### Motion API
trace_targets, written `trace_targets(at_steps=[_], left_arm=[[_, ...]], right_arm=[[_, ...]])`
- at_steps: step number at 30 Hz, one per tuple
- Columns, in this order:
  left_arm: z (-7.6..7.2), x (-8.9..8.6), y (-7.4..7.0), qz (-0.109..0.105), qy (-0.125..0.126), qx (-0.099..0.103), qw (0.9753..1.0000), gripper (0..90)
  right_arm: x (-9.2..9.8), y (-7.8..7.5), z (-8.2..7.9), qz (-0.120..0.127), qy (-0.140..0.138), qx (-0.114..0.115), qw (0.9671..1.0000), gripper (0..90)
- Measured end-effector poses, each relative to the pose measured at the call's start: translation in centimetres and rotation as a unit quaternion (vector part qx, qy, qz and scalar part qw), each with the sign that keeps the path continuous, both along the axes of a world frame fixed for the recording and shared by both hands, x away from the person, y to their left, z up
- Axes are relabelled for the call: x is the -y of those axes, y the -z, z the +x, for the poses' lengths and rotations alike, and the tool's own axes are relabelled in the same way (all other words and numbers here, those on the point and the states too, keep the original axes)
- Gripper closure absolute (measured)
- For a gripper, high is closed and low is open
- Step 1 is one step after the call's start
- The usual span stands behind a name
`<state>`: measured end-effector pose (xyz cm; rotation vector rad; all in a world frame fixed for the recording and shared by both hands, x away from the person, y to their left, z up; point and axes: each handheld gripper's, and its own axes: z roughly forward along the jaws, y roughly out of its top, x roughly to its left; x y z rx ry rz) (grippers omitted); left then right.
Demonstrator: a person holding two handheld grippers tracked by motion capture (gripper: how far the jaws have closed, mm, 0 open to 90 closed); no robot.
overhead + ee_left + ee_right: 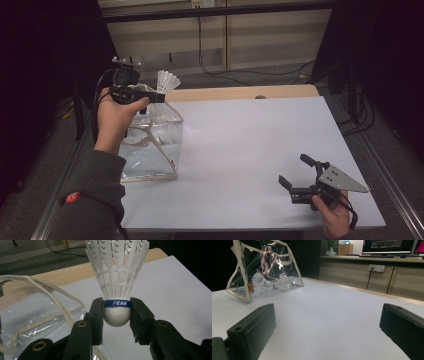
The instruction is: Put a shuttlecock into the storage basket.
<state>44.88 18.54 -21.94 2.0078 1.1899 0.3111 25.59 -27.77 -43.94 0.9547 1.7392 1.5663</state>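
My left gripper [159,97] is shut on the round cork of a white shuttlecock [167,81], held above the far edge of a clear plastic bag [152,145]. In the left gripper view the shuttlecock [117,277] stands upright between the jaws of the gripper [117,315], its blue band reading PEAK, with the bag [32,312] below at the left. The bag [265,272] has cream trim and handles, and two shuttlecocks [263,281] lie inside it. My right gripper [296,172] rests open near the table's front right, nothing between its jaws [327,325].
The table [250,145] has a white top with a strip of bare wood along its far edge. Cables run over the floor behind it. A wooden counter with monitors [387,246] stands beyond the table in the right gripper view.
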Motion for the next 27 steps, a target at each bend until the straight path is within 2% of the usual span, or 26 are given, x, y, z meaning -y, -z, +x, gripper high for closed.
trace_targets(at_steps=[27], left_arm=[[-0.2,-1.5,0.0,-0.002,-0.018,0.002,0.9998,65.4]], right_arm=[[0.1,0.0,0.0,0.0,0.002,0.002,1.0,0.5]])
